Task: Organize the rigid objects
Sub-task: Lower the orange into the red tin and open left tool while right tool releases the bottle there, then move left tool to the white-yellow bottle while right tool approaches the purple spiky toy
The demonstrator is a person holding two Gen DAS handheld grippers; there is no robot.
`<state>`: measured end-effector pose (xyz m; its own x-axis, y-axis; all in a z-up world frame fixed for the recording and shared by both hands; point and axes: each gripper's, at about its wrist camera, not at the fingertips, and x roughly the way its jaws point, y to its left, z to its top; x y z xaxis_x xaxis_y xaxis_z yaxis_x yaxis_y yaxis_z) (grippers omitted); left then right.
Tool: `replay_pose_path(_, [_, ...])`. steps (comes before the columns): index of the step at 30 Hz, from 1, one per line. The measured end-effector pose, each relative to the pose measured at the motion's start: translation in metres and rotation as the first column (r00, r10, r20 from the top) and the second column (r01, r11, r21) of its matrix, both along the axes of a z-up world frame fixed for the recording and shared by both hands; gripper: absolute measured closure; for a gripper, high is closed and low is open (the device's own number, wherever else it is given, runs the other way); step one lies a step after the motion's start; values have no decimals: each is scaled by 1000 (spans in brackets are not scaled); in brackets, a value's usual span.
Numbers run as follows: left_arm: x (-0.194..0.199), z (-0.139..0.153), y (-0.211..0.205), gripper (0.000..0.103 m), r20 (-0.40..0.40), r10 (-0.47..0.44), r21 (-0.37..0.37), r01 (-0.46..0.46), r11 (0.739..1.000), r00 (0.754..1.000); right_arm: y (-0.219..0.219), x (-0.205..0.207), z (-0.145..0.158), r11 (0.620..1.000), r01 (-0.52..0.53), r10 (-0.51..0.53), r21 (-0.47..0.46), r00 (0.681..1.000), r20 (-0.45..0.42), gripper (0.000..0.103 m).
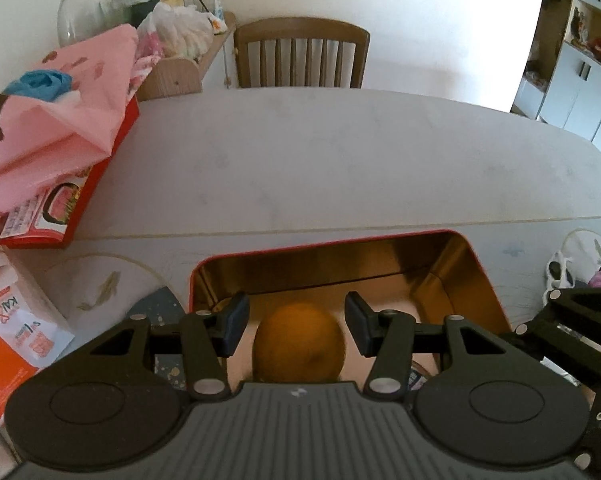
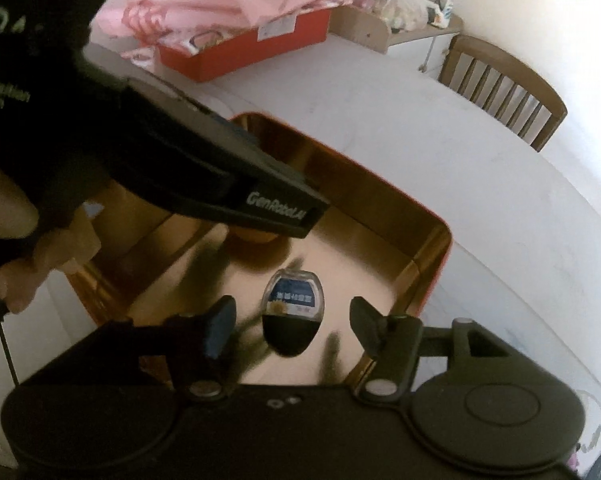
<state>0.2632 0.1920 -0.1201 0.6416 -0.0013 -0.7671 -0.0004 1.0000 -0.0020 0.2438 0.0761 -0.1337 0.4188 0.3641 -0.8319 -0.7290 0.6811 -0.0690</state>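
One orange (image 1: 299, 342) lies between the spread left hand-held gripper (image 1: 296, 326) fingers.

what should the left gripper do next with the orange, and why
Probably lift straight up and away. The left gripper is open, its pads apart from the orange, which already sits inside the gold tin, so that placement looks done.
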Motion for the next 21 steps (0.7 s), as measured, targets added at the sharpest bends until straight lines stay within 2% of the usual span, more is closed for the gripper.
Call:
replay_pose_path(5, [-9, 9, -1, 49, 15, 14, 1, -14, 1000, 1000, -12, -5, 16, 998, 25, -25, 50, 1000, 8, 40])
replay_pose_path(8, [-16, 17, -4, 44, 31, 21, 4, -21, 1000, 999, -20, -9, 25, 997, 34, -36, 64, 999, 17, 38])
replay_pose_path(11, [-26, 27, -7, 41, 59, 26, 7, -27, 1000, 998, -32, -13, 36, 994, 38, -40, 102, 999, 16, 27])
replay_pose_path(16, [-42, 42, -17, 38, 93, 31, -2, -31, 1000, 995, -55, -24, 52, 988, 59, -62, 141, 998, 23, 26])
replay_pose_path(21, [-60, 57, -35, 33, 120, 26, -5, -26, 1000, 992, -94, -38, 68, 982, 74, -83, 176, 996, 44, 19])
